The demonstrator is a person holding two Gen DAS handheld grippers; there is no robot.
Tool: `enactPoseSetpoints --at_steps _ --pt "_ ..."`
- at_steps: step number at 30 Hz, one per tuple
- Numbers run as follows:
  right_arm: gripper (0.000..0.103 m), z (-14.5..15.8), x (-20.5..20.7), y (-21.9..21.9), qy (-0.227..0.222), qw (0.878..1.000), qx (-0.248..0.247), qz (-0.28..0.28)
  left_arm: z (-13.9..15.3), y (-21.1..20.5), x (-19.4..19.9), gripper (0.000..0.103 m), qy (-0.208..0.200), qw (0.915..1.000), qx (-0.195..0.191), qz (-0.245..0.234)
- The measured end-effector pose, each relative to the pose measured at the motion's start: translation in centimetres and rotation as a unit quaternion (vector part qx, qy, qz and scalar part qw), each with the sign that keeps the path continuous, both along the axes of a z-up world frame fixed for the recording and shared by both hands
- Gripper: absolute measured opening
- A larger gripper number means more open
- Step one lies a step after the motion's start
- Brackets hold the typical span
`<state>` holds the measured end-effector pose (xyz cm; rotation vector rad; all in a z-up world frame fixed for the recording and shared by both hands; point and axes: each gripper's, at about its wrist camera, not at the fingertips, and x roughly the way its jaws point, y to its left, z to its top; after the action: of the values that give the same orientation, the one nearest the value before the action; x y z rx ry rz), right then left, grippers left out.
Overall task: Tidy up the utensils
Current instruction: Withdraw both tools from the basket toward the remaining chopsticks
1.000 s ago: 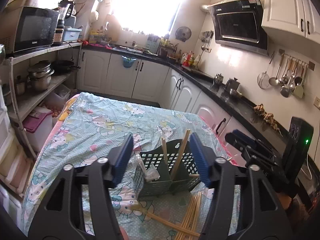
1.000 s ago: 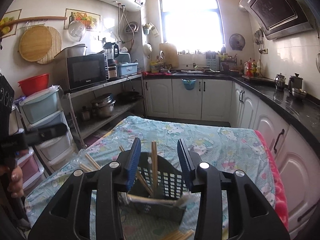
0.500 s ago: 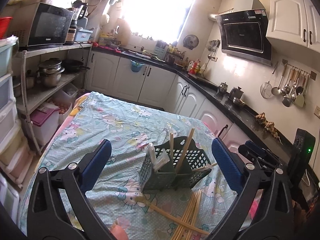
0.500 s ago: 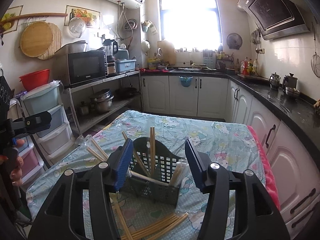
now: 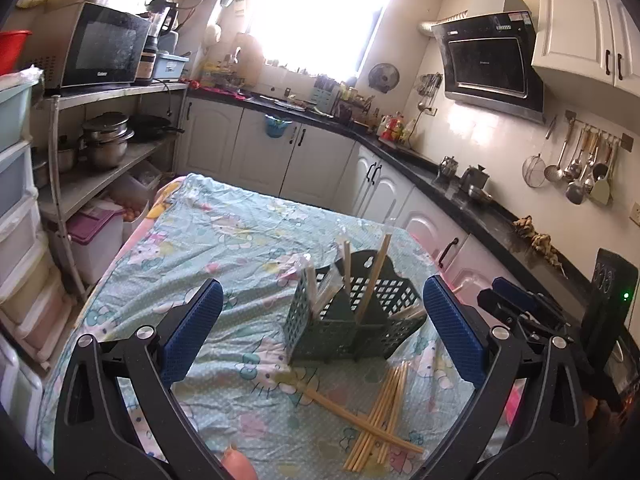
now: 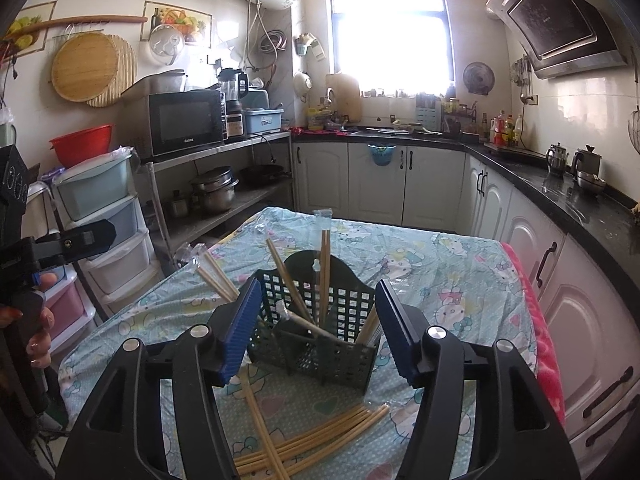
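A dark green utensil basket point(image 5: 352, 320) stands on the table with the cartoon-print cloth point(image 5: 224, 248). Several wooden chopsticks stand tilted in it point(image 5: 374, 276), next to a clear plastic wrapper point(image 5: 316, 284). Loose chopsticks point(image 5: 380, 412) lie crossed on the cloth in front of it. My left gripper point(image 5: 322, 340) is wide open and empty, above and before the basket. In the right wrist view the basket point(image 6: 320, 328) sits between the fingers of my open, empty right gripper point(image 6: 318, 332); loose chopsticks point(image 6: 308, 444) lie below.
White cabinets and a black counter point(image 5: 460, 184) run along the far and right sides. A metal shelf with a microwave point(image 5: 100, 52) and pots stands left, plastic drawers point(image 6: 96, 220) beside it. The right gripper point(image 5: 532, 312) shows at the table's right edge.
Both grippers have opened wider and drawn back from the basket. More of the table and the loose chopsticks shows now.
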<state>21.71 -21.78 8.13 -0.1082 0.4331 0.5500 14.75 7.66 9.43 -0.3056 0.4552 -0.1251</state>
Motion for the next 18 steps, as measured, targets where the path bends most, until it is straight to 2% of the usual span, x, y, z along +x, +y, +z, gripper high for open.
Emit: enactPoseSetpoints --at_steps 10,18 --pt "0.057 -0.9 -0.7 -0.3 0.009 1.000 -0.006 0.007 -1.8 0.0 -0.6 0.092 0.023 0.9997 -0.007 0.003" --pt "0.057 -3.3 -0.4 -0.8 0.035 0.999 -0.019 0.002 -3.7 -0.6 -0.5 0.092 0.046 0.9989 -0.010 -0.001"
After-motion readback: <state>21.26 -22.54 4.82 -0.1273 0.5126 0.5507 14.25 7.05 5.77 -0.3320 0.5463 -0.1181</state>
